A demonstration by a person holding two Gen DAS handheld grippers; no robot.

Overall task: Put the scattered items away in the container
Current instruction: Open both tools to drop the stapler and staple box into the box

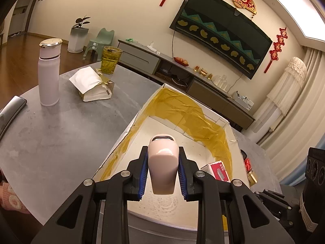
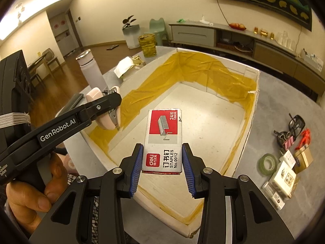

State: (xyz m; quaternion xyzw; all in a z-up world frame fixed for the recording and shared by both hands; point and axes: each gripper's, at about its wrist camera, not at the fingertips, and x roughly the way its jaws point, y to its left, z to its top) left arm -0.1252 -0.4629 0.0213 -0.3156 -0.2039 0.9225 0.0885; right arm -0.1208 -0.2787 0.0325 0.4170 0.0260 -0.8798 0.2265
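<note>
A pale pink stapler (image 1: 162,166) hangs over the near-left part of a white cardboard box (image 1: 134,120) lined with yellow tape, and my left gripper (image 1: 163,148) is shut on it. From the right wrist view the same stapler (image 2: 110,120) shows beside the box's left wall (image 2: 105,142), pinched by the left gripper (image 2: 113,101), which a hand holds. My right gripper (image 2: 162,145) is shut on a red and grey staples box (image 2: 163,134), held above the container's bare floor (image 2: 213,126). That staples box (image 1: 218,170) also shows low at the right in the left wrist view.
On the grey table left of the container stand a pink-white flask (image 1: 48,71), a yellow glass (image 1: 110,60), a torn paper packet (image 1: 92,85) and a dark flat device (image 1: 12,109). Right of it lie glasses (image 2: 296,124), a green tape roll (image 2: 268,163), clips and small packets (image 2: 284,174).
</note>
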